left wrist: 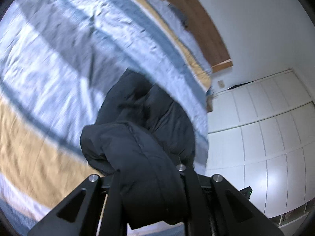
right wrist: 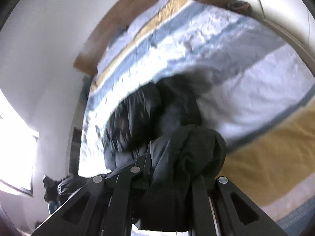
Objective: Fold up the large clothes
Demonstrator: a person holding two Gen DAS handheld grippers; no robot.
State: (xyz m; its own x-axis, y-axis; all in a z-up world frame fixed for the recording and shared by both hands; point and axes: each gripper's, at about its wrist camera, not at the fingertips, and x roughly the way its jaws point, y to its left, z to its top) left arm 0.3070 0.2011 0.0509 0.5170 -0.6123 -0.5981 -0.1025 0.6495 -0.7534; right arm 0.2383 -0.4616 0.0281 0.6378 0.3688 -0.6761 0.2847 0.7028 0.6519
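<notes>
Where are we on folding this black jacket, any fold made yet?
Done: both grabs. The left gripper and right gripper each clamp bunched black jacket. In hand: it hangs over the striped bedspread, views motion-blurred. Left: no flat fold visible; all folding remains.

The bed (left wrist: 59, 63) lies in front of both tools, covered with a striped bedspread (right wrist: 246, 74) in white, grey-blue and mustard bands. A black padded garment (left wrist: 149, 106) rests on the bedspread just ahead of the tools. A wooden headboard (right wrist: 118, 25) stands at the far end.
</notes>
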